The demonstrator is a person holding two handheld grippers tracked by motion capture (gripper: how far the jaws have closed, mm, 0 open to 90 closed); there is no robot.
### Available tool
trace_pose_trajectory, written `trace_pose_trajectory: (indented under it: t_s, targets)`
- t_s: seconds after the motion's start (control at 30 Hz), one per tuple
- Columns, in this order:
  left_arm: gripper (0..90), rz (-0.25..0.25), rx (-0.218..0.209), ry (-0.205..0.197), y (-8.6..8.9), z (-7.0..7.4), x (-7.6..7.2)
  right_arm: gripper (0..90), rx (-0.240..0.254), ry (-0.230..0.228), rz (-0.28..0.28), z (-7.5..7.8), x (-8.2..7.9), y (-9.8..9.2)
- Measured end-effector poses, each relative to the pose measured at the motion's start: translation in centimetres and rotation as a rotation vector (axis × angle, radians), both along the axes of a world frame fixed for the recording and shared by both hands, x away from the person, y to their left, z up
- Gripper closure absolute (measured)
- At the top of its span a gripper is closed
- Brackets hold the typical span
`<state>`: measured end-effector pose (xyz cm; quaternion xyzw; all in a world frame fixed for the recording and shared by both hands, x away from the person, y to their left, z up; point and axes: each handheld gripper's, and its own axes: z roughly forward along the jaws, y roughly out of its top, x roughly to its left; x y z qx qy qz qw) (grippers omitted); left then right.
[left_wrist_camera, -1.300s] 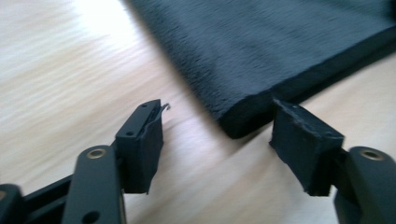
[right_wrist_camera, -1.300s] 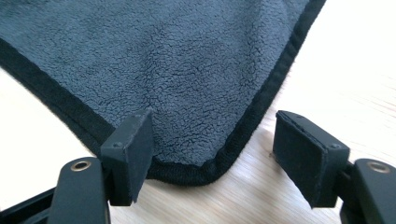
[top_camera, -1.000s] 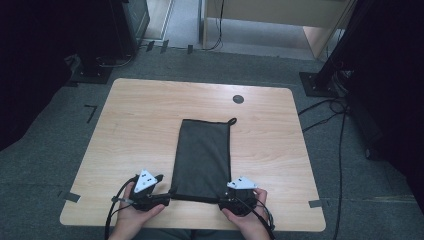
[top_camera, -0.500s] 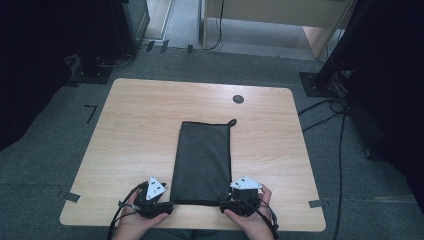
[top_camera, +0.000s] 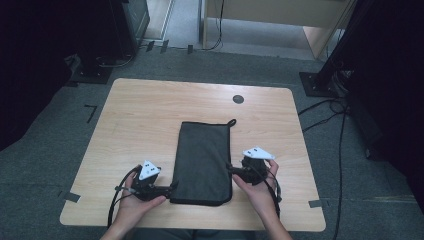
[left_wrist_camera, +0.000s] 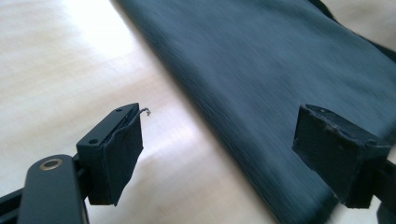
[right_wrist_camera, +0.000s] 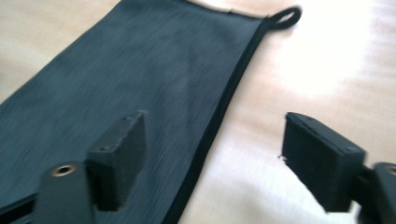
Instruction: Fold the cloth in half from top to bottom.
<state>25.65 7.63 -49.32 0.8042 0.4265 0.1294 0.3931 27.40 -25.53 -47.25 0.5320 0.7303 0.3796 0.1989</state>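
Observation:
A dark grey folded cloth [top_camera: 205,160] lies flat at the middle of the wooden table [top_camera: 150,115], with a small hanging loop [top_camera: 231,122] at its far right corner. My left gripper [top_camera: 172,187] sits by the cloth's near left corner. In the left gripper view the left gripper [left_wrist_camera: 219,154] is open, its jaws just widened, and the cloth [left_wrist_camera: 261,70] edge runs between them untouched. My right gripper [top_camera: 231,169] points at the cloth's right edge. In the right gripper view the right gripper [right_wrist_camera: 215,158] is open, its jaws just narrowed a little, over the black hem of the cloth [right_wrist_camera: 140,70].
A round black grommet [top_camera: 238,99] sits in the tabletop beyond the cloth. Bare wood lies to the left and right of the cloth. Dark stand bases [top_camera: 90,75] and cables [top_camera: 330,115] lie on the carpet around the table.
My right gripper has moved away from the person, from the cloth's near right corner up along its right edge. My left gripper has shifted slightly forward. The cloth lies as before.

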Motion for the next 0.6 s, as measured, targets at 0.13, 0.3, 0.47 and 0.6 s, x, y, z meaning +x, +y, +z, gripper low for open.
trace_pose_trajectory:
  t_s: [0.13, 0.3, 0.47, 0.6]
  targets:
    - [16.4, 0.036, -0.004, -0.005, -0.3, 0.2, 3.0, 38.5, 0.055, 0.016, -0.041, -0.9, 4.5, -0.2]
    - [16.4, 0.162, -0.019, -0.011, -0.8, -0.1, 7.8, 45.4, 0.102, 0.039, -0.078, -2.0, 8.6, -0.2]
    - [16.6, 0.200, 0.024, -0.013, -1.4, -0.3, 10.5, 45.8, 0.101, 0.063, -0.085, -3.0, 11.4, 0.2]
    - [17.4, 0.225, 0.035, 0.003, -2.3, -0.2, 12.9, 46.4, 0.141, 0.072, -0.093, -3.5, 13.0, 0.2]
